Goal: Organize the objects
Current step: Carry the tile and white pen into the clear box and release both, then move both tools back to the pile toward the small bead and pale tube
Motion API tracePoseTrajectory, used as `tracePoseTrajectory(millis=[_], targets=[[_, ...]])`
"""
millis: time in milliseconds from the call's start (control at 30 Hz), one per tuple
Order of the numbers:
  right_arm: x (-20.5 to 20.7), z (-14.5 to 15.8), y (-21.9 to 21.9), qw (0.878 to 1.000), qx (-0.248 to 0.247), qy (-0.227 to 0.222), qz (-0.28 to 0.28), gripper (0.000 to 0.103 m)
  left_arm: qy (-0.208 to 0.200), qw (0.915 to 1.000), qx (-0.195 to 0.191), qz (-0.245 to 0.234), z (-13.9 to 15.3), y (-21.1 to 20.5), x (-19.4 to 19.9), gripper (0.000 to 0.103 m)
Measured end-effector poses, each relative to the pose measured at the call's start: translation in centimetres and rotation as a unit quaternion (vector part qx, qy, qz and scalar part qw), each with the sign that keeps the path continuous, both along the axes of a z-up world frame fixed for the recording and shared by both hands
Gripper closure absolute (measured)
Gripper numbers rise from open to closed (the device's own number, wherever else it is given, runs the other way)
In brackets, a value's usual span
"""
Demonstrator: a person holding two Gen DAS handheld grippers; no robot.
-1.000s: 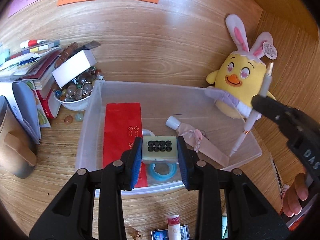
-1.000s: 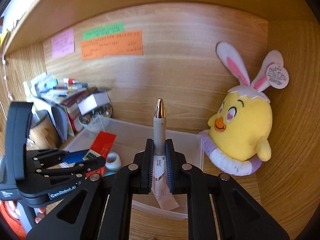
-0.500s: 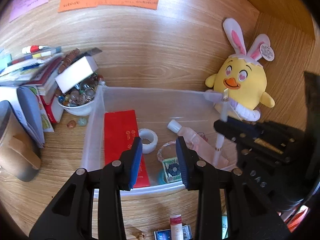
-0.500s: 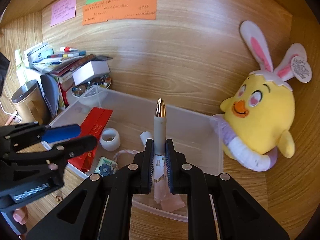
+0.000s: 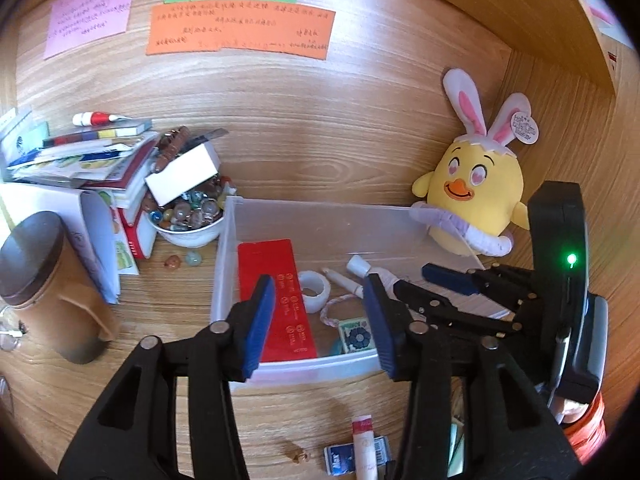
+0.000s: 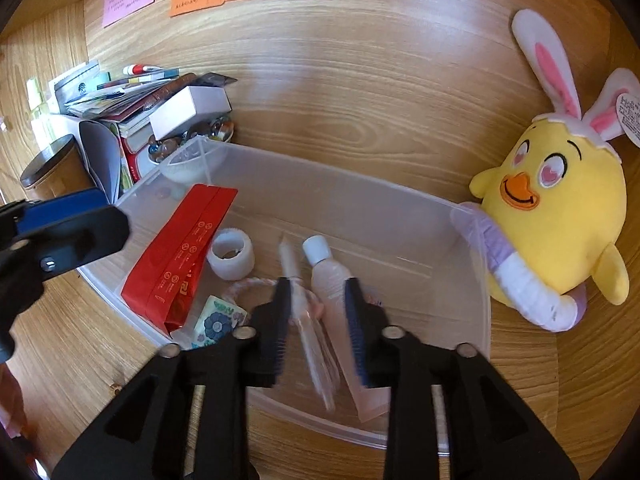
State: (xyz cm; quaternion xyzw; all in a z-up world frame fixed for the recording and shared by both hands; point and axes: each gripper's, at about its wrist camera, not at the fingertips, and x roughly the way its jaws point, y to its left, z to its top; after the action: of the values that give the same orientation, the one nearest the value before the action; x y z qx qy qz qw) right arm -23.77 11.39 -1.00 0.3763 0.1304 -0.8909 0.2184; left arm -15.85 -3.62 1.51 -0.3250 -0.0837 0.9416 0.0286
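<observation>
Hovering over the near edge of the clear bin (image 5: 304,216), the left gripper (image 5: 320,312) has its blue pads spread apart with nothing between them; its jaws have just been opening. Below it in the bin lie a red packet (image 5: 276,300), a white tape roll (image 5: 315,286), a loop of cord (image 5: 334,308) and a small floral card (image 5: 356,336).

The right gripper (image 6: 316,320) points down into the same bin (image 6: 400,216). Its jaws have just been opening, and the pen (image 6: 304,312) lies blurred in the gap between the pads, not pressed by either, its tip toward the far wall. Just right of the pen lies a small clear bottle (image 6: 328,276) with a white cap.

Outside the bin, a yellow chick plush (image 6: 560,216) with rabbit ears leans against its right wall. At the left stand a bowl of marbles (image 5: 188,216), a white box (image 5: 182,174) on top of it, a stack of books (image 5: 92,156) and a brown jar (image 5: 44,280). Sticky notes (image 5: 240,28) hang on the wooden back wall. On the desk in front of the bin lies a small tube (image 5: 365,448).
</observation>
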Motion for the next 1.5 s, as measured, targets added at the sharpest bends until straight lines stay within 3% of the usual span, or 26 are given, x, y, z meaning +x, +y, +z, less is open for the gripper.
tracePoseTrajectory(millis=[200,367,500,567,833,1200,1500], targets=[[0.7,1.3,0.7,1.000,-0.007,0.012,-0.010,0.060,-0.003,1.0000,-0.007,0.005,0.1,-0.5,1.2,0.049],[2.7,2.9,2.1,0.999,-0.016,0.043,-0.024,0.036,0.001,0.9999,-0.014,0.006,0.5,-0.6,2.5,0.033],[4.5,3.5,3.6,0.997,-0.020,0.058,-0.038,0.025,-0.001,0.9996,-0.027,0.006,0.7,-0.4,3.6,0.027],[5.4,3.7,4.5,0.997,-0.025,0.061,-0.043,0.021,-0.003,0.9996,-0.026,0.007,0.5,-0.5,4.2,0.015],[8.6,2.3,7.8,0.997,-0.040,0.030,-0.065,0.019,-0.032,0.9990,-0.032,0.008,-1.4,-0.6,5.6,0.012],[11.3,-2.9,9.3,0.993,-0.028,-0.047,-0.101,0.019,-0.086,0.9959,-0.028,0.004,-5.4,-1.4,6.8,0.013],[12.7,-4.9,9.6,0.987,-0.069,-0.095,-0.113,0.019,-0.113,0.9925,-0.045,-0.011,-7.1,-1.0,7.0,0.013]])
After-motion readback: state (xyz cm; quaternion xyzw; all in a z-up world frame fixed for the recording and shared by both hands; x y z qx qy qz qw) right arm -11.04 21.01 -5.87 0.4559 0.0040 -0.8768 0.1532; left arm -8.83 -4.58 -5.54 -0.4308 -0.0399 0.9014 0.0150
